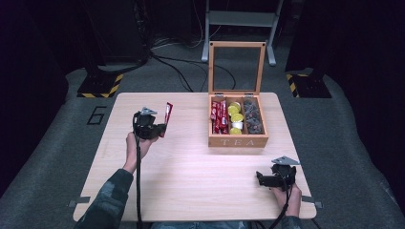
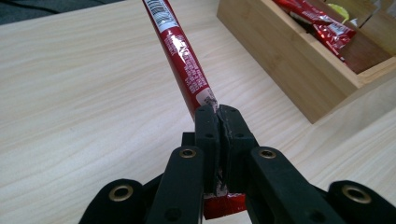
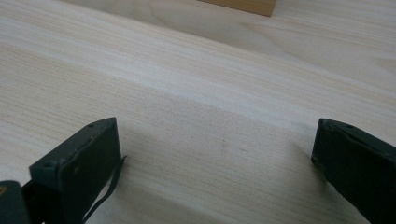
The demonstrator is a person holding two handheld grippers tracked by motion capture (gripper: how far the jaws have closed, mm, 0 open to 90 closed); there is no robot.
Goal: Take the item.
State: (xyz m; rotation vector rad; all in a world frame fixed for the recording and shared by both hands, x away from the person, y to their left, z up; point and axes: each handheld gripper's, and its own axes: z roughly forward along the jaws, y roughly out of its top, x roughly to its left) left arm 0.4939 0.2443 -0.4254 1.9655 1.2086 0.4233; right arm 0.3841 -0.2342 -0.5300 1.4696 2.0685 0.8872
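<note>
We hold one red stick packet (image 2: 183, 60) in our left claw (image 1: 160, 128), its jaws clamped tight on the packet's lower end, and it stands nearly upright above the left half of the worktop (image 1: 191, 162), well apart from the wooden tea box (image 1: 237, 139). The box sits open near the far right edge, with more red packets (image 1: 219, 117) in its left compartment. Our right claw (image 1: 261, 180) gapes wide and empty, resting near the near right corner. We judge the picking up done; whether this packet is bound for the box or away from it, we cannot tell.
</note>
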